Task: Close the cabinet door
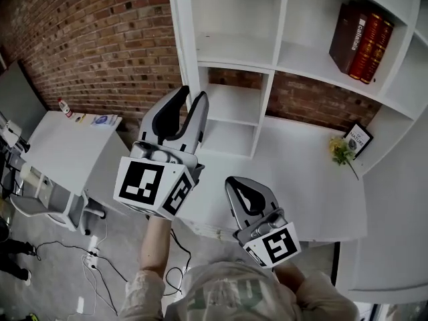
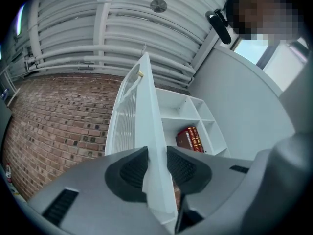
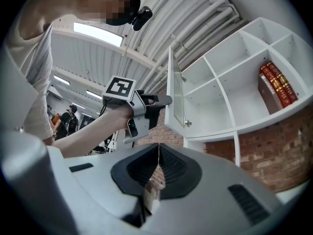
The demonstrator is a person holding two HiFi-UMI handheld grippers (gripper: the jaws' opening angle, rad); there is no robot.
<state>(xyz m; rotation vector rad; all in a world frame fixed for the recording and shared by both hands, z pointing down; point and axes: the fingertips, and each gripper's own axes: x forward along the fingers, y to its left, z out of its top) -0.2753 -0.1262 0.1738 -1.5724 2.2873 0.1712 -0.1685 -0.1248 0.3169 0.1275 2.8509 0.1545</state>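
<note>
The white cabinet door [image 1: 184,45] stands swung out from the shelf unit [image 1: 281,52], edge-on to me. My left gripper [image 1: 192,93] straddles the door's free edge [image 2: 146,116]. In the left gripper view [image 2: 156,168] the panel runs between the two dark pads, with the jaws set wide and not clamped on it. The right gripper view shows the left gripper [image 3: 164,101] at the door [image 3: 174,92]. My right gripper [image 1: 235,184] hangs lower, in front of the desk; its pads [image 3: 168,168] meet with nothing between them.
Red and brown books [image 1: 361,42] stand in an upper right compartment. Below the shelves is a white desk [image 1: 301,179] with yellow flowers [image 1: 342,151] and a framed card [image 1: 358,139]. A brick wall [image 1: 93,39] is on the left, above a second table [image 1: 60,146]. Cables [image 1: 93,259] lie on the floor.
</note>
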